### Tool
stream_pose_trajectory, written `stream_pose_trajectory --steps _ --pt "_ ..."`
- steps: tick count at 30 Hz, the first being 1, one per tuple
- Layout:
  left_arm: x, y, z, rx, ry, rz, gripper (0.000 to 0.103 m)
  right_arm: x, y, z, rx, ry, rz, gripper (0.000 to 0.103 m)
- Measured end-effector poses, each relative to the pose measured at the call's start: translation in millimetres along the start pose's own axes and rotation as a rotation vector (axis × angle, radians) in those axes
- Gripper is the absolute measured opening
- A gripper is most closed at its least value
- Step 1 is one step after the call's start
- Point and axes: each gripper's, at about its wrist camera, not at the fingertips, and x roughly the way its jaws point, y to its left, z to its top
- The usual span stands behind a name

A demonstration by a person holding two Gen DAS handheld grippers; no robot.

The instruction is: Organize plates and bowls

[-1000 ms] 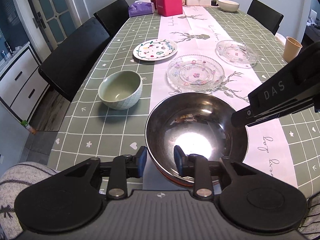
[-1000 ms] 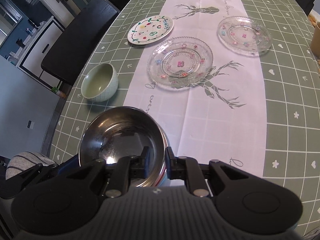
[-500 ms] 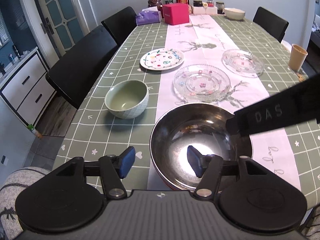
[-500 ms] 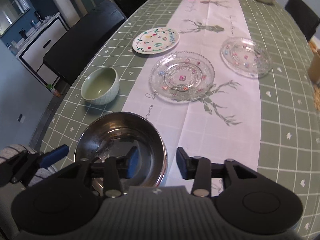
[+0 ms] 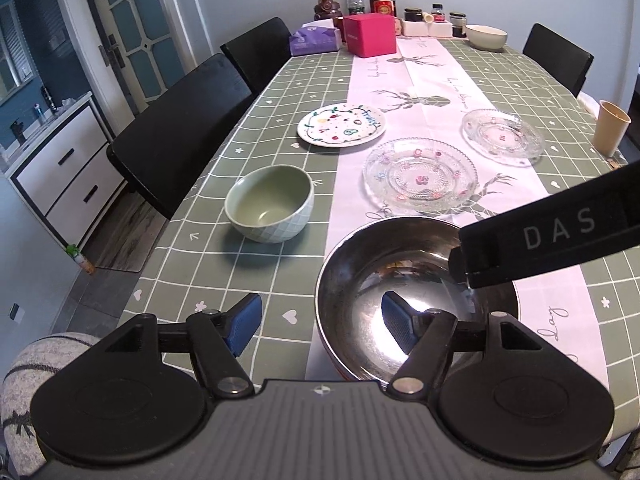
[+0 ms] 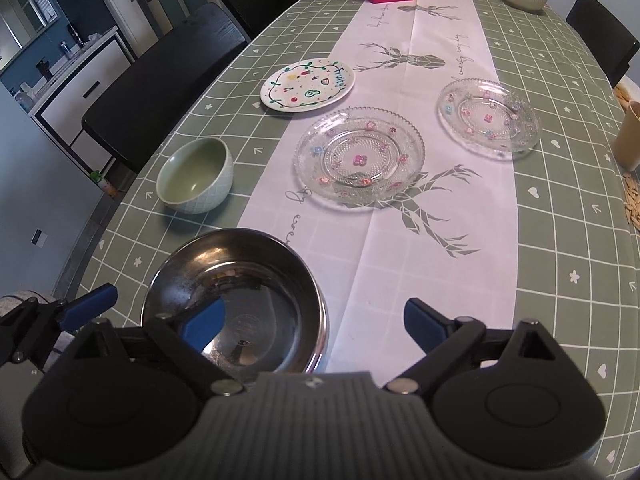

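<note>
Steel bowl [image 5: 416, 292]: I am seeing it sitting on the table's near edge, one blue pad of each gripper hanging over its hollow.
Left gripper [image 5: 320, 322]: I am holding it spread wide, gripping nothing.
Right gripper [image 6: 316, 322]: I am holding it released too, its other finger beyond the rim.
Green bowl [image 6: 196, 176]: sitting ahead-left of both sets of fingers.
Glass plates [image 6: 360, 158]: lying ahead, well apart from the fingers.

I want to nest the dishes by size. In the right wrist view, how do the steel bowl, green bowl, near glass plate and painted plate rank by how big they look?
1. Steel bowl, though it is nearest the camera, so unsure.
2. Near glass plate.
3. Painted plate.
4. Green bowl.
</note>
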Motion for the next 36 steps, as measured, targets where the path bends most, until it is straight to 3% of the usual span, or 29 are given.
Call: stream_pose_trajectory --steps 4,12,22,31,36 --pt "1.4 5.5 1.9 -0.018 -0.001 0.006 0.081 3.5 0.0 4.4 0.009 0.025 0.021 0.095" --pt "10.1 18.0 9.8 -0.034 -0.014 0.105 0.084 1.3 9.6 15.3 -0.009 0.007 0.056 0.098" --pt "6.2 55.3 32.0 -0.161 0.002 -0.003 0.085 7.0 29.6 33.4 -0.024 -0.027 0.1 0.099" --pt "-4.5 78.0 68.2 -0.118 -0.065 0.01 0.084 1.3 42.7 62.5 0.055 -0.068 0.217 0.099" --pt "14.0 94.9 90.1 -0.141 -0.054 -0.044 0.086 6.1 42.7 85.1 0.126 -0.072 0.269 0.099"
